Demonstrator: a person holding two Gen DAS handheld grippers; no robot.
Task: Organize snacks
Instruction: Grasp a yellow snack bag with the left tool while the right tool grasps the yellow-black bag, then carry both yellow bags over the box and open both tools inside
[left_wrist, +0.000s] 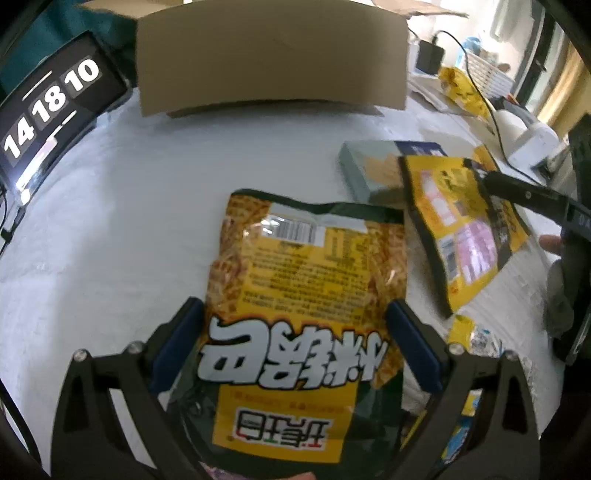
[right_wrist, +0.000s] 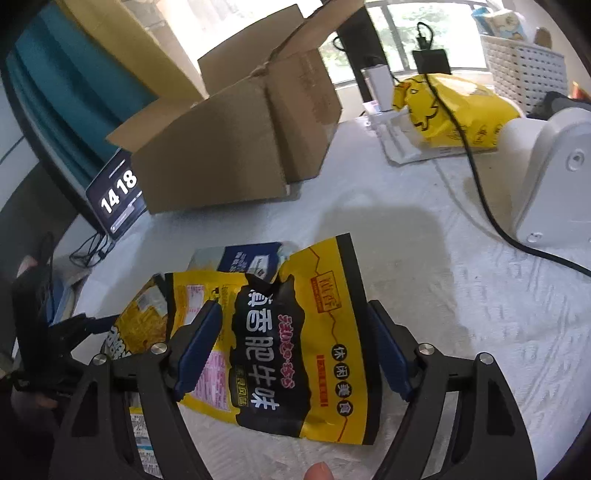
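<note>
Presently, two items — noodle bag (left_wrist: 299, 291) between the wide left gripper (left_wrist: 295, 347) fingers, long axis pointing away toward the box (left_wrist: 273, 59) at the table's (left_wrist: 110, 221) far edge; beef bag (right_wrist: 295, 339) likewise straddled by the wide right gripper (right_wrist: 295, 350) — neither visibly pinched.

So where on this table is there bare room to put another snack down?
The widest bare patch lies between the cardboard box, the clock display and the noodle bag. Another lies between the yellow-black bag and the white device, crossed by a black cable. It is crowded where both bags and the flat blue box meet.
</note>
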